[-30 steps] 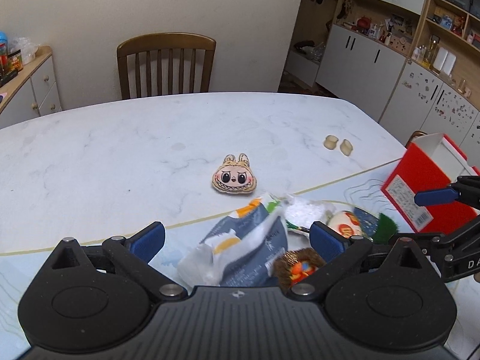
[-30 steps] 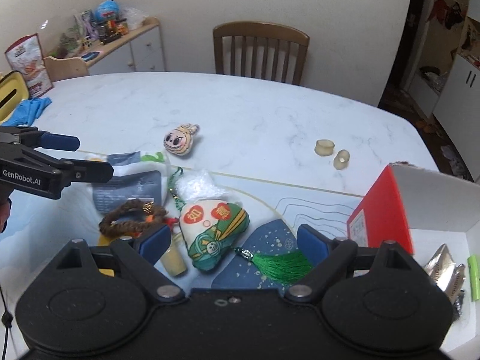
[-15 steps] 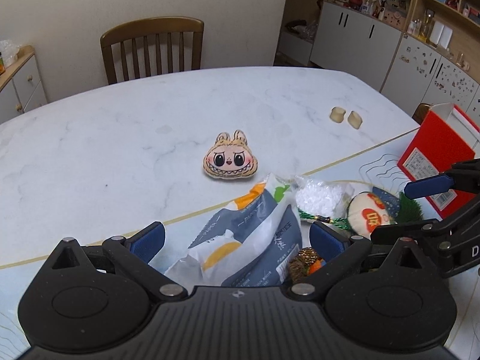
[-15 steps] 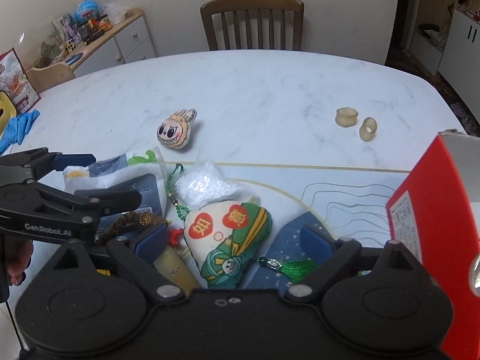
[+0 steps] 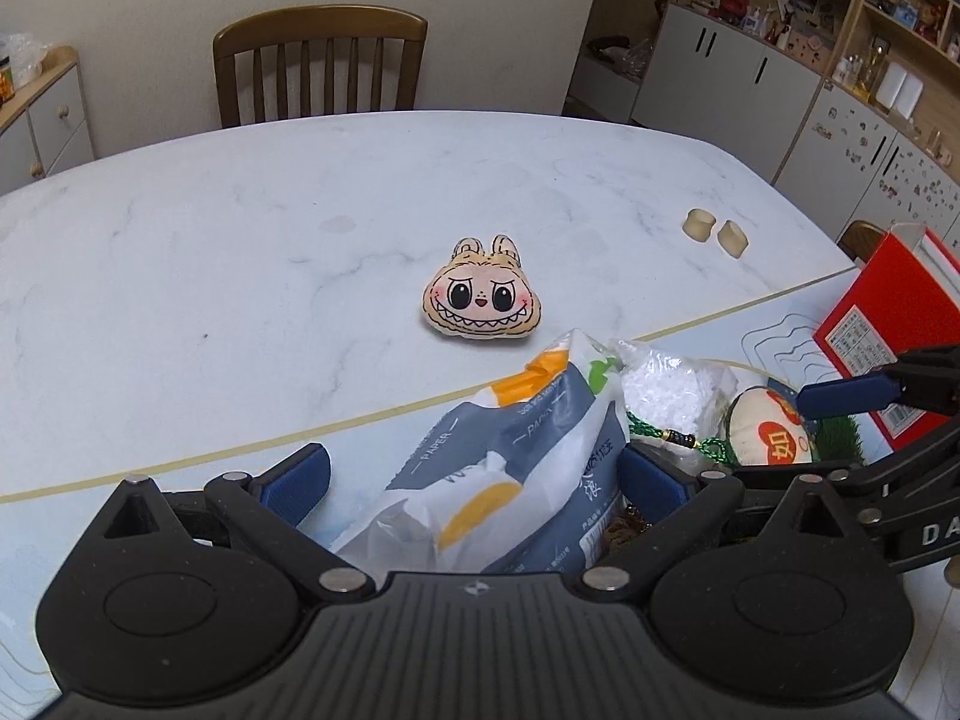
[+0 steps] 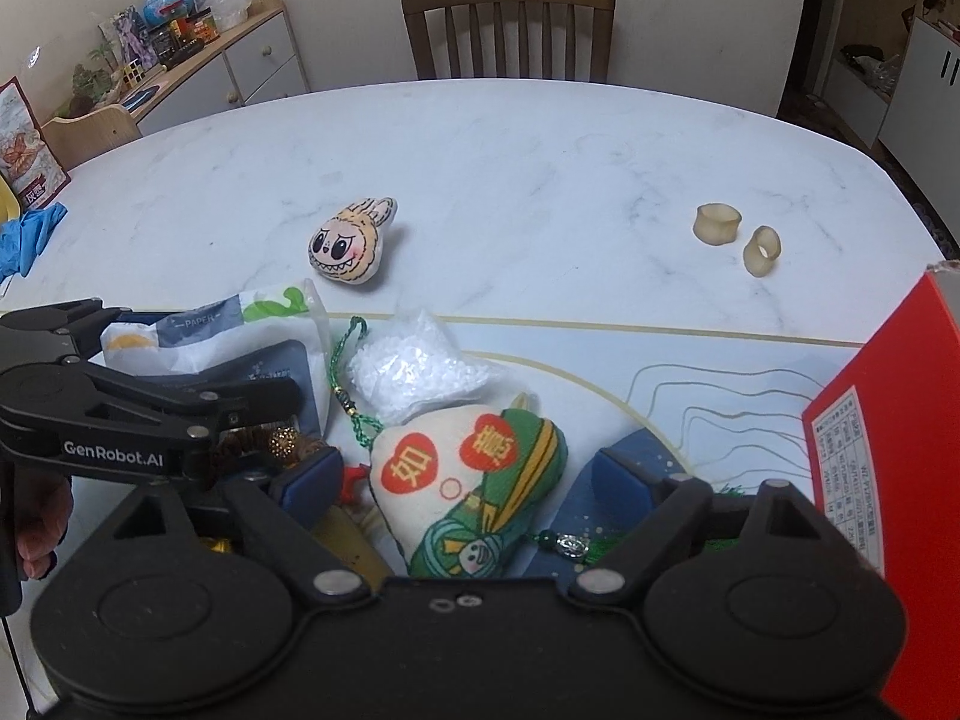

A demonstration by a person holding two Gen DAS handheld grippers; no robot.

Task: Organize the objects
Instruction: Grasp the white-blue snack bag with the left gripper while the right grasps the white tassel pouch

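My left gripper [image 5: 474, 480] is open and low over a blue, white and orange tissue packet [image 5: 510, 468], which lies between its blue pads without touching them. My right gripper [image 6: 468, 480] straddles a cream and green embroidered sachet [image 6: 474, 480] with red hearts and a green tassel. Its jaws are closing, with small gaps still showing beside the sachet. The left gripper [image 6: 210, 354] reaches in from the left of the right wrist view, and the right gripper [image 5: 840, 432] shows at the right of the left wrist view.
On the marble table [image 5: 240, 252] lie a plush monster face [image 5: 480, 306], two beige rings [image 6: 735, 234], a bag of white beads [image 6: 414, 369] and a brown bead bracelet [image 6: 264, 444]. An open red box [image 6: 888, 462] stands at the right. A wooden chair [image 5: 318, 66] faces the far edge.
Both grippers have come down and closer to the pile, so the packet and the sachet look larger between the fingers. The right gripper's fingers stand slightly narrower than before.
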